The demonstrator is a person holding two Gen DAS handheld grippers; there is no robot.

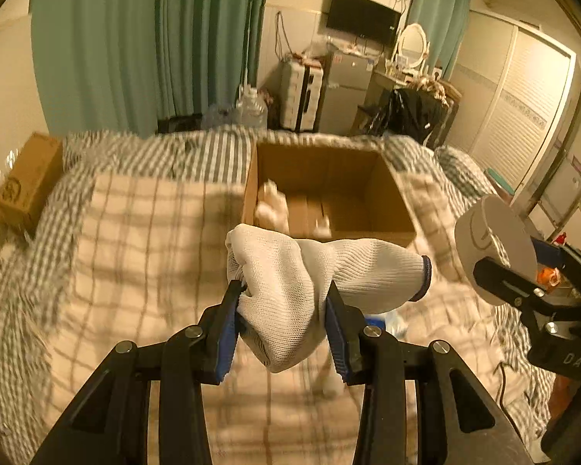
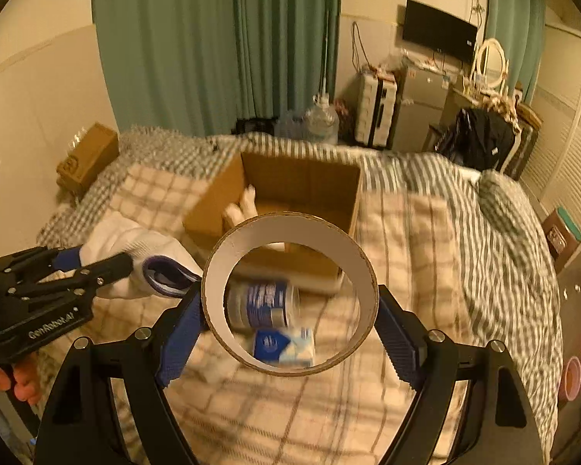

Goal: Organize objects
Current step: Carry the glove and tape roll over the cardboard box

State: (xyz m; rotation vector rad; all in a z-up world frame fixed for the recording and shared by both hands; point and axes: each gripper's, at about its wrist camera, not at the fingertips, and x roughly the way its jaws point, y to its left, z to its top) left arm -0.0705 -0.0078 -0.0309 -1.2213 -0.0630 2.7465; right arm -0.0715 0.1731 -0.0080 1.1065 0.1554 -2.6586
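Note:
My left gripper [image 1: 286, 310] is shut on a white knit glove [image 1: 290, 290] with a blue cuff and holds it above the bed, short of the open cardboard box [image 1: 368, 228]. It also shows in the right wrist view [image 2: 97, 271] with the glove [image 2: 135, 248]. My right gripper [image 2: 290, 317] is shut on a cardboard tape ring [image 2: 352, 263], held above the bed in front of the box [image 2: 213, 209]; the ring [image 1: 495, 248] shows at the right in the left wrist view. White things [image 1: 271, 205] lie inside the box.
A blue-labelled can [image 2: 263, 302] and a blue-and-white packet [image 2: 282, 345] lie on the plaid blanket [image 2: 406, 232], seen through the ring. A brown box [image 1: 27, 182] sits at the bed's far left. Beyond the bed are curtains, a water jug [image 2: 321, 116] and furniture.

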